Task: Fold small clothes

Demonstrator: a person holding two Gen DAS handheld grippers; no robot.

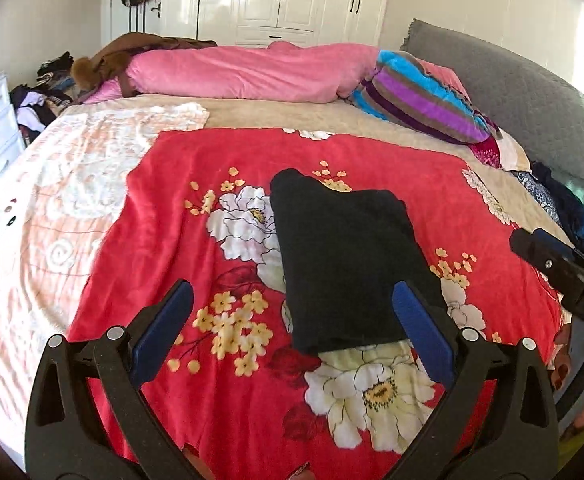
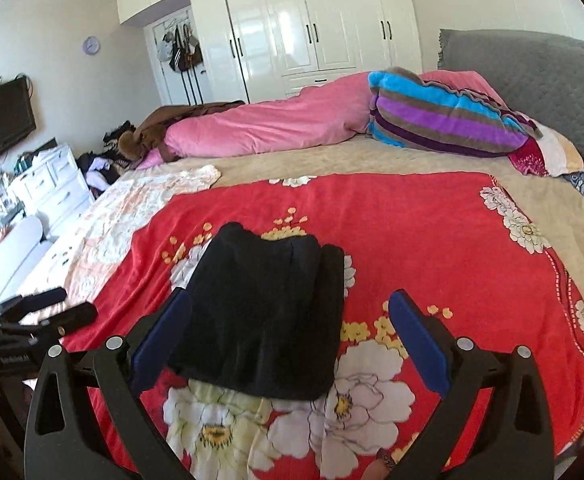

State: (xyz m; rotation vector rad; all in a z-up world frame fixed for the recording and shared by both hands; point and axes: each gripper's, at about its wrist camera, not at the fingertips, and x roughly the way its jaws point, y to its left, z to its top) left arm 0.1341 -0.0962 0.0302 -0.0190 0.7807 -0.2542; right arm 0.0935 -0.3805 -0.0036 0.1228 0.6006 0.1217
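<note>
Care is advised: with both grippers' fingers (image 1: pixel 292 336) (image 2: pixel 288 340) released and empty, the folded black garment (image 1: pixel 348 264) at frame centre on the red blanket (image 1: pixel 212 184) is best squared gently.

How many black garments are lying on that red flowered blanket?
1. A single folded black garment lies near the middle of the red floral blanket, in front of both open grippers. Another could be tucked inside the fold; the pictures cannot show that.
</note>
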